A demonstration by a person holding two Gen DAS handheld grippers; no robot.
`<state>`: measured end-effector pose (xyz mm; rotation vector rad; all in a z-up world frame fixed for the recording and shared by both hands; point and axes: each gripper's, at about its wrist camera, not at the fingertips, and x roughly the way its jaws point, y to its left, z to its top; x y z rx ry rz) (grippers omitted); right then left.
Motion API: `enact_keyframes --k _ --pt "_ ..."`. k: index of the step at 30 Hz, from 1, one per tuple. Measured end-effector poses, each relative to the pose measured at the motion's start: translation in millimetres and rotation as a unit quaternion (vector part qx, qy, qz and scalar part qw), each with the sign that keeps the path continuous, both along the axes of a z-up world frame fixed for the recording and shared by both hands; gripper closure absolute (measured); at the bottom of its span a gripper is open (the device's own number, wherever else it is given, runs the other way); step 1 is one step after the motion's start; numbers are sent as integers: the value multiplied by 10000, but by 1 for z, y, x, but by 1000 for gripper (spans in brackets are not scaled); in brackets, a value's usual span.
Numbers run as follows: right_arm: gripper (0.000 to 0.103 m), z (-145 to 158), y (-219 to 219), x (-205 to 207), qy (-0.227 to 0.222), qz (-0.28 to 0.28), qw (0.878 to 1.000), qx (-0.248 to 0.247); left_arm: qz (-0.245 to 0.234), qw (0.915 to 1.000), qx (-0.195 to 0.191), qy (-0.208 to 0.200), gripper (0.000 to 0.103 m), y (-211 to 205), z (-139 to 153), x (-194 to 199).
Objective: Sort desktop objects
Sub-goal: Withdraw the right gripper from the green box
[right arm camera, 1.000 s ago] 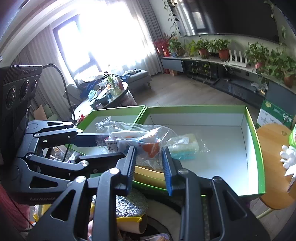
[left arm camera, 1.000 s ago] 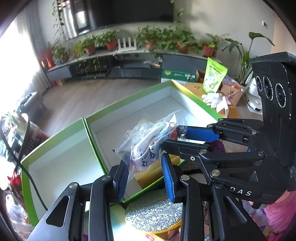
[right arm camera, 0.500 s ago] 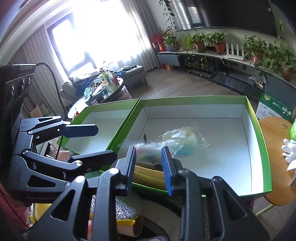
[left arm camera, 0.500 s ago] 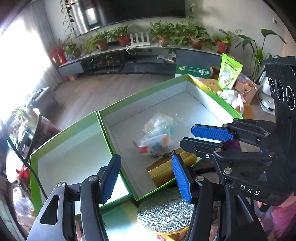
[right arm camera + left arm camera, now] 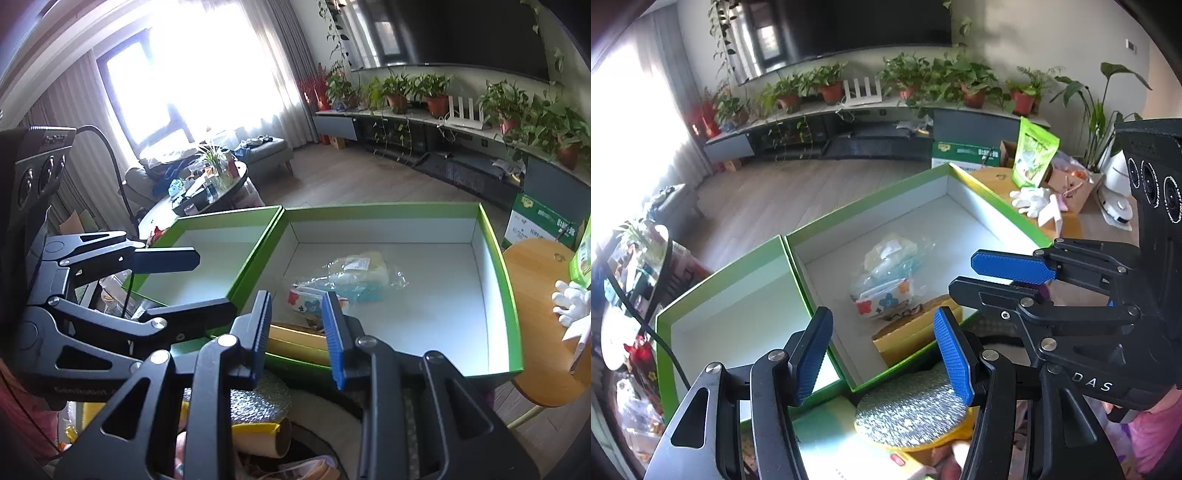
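1. Left wrist view: left gripper (image 5: 882,350), blue pads spread wide, nothing between them; its jaws have just been opening.
2. Same view: right gripper (image 5: 997,275) at 3 o'clock, pads parted and empty.
3. Right wrist view: right gripper (image 5: 297,332) at 6 o'clock, pads set at a moderate gap, nothing clamped.
4. Clear plastic bag (image 5: 886,273) holding patterned items and a yellowish pack, lying on the floor of the larger green box (image 5: 993,199), toward its near wall; in the right wrist view (image 5: 347,280) it sits just above the right pads, at centre.
5. Smaller green box (image 5: 713,284), touching the larger one along a shared wall, at 9 o'clock of the bag.
6. Yellow carton (image 5: 916,328), in the larger box's near corner, at 5 o'clock of the bag.
7. Silver glitter disc (image 5: 908,410), outside the box, at 6 o'clock.
8. White glove (image 5: 1030,199) on the wooden round table (image 5: 532,295), at 2 o'clock.
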<state>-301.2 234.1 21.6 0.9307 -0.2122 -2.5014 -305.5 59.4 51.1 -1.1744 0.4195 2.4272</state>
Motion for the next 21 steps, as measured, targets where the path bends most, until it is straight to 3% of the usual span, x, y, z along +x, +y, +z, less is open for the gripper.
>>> enact_keyframes --k 21 --pt "74 79 3 115 898 -62 9959 45 -329 9963 219 762 45 -3 76 112"
